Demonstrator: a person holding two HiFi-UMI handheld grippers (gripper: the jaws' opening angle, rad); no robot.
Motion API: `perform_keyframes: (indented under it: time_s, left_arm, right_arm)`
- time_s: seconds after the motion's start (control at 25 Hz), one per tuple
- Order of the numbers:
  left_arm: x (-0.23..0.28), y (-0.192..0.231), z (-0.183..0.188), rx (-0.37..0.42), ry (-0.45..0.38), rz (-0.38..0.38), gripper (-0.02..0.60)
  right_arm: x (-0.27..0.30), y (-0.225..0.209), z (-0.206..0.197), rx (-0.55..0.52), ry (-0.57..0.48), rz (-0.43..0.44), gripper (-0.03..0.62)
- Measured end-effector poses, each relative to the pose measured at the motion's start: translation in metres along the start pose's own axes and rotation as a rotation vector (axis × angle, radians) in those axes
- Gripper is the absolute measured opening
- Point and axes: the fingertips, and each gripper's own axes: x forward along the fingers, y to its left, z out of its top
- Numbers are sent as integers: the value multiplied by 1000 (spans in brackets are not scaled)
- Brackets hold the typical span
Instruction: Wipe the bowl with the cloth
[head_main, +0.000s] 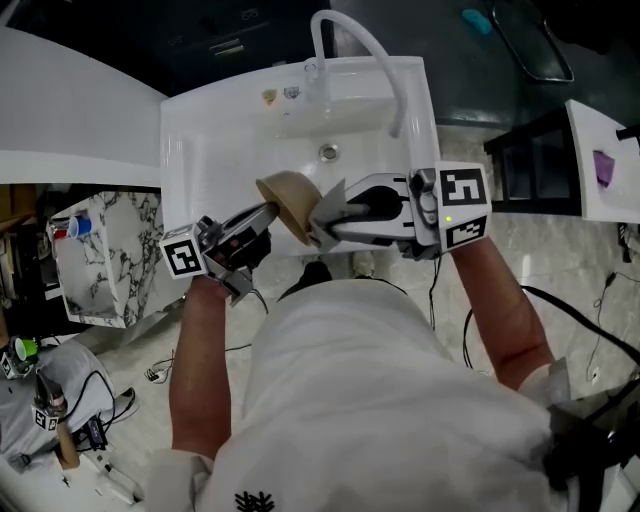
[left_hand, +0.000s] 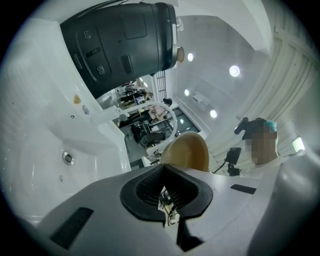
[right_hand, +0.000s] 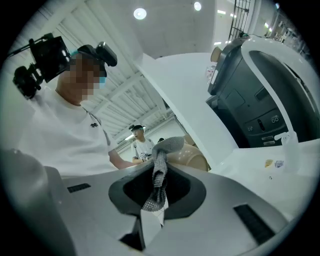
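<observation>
tan bowl (head_main: 287, 200), plain and smooth, held on edge in the air above the white sink (head_main: 215, 140), near its front rim; nothing seen in it. left gripper (head_main: 267, 210) closed on the bowl's rim. grey knitted cloth (right_hand: 169, 145) bunched against the bowl, its tail pinched in the closed right gripper (right_hand: 160, 170). sink basin shows only a metal drain (head_main: 328, 152), white faucet (head_main: 370, 50) arching over. black-and-white square markers on both gripper cubes; small dark emblem (head_main: 255, 499) on the person's white shirt, not legible
</observation>
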Motion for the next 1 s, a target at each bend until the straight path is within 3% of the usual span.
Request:
perform_keyframes:
  time_s: [0.44, 0.6, 0.76, 1.0]
  left_arm:
    - [8, -8, -10, 1, 70, -45, 12]
    - [14, -16, -27, 21, 155, -69, 12]
    - [24, -29, -43, 45, 235, -122, 12]
    - [27, -41, -46, 67, 249, -159, 12]
  right_arm:
    - [-10, -20, 35, 27, -164, -54, 43]
    - [-8, -26, 39, 18, -164, -81, 43]
    - [0, -25, 33, 29, -132, -56, 43]
    - [7, -33, 22, 60, -116, -72, 43]
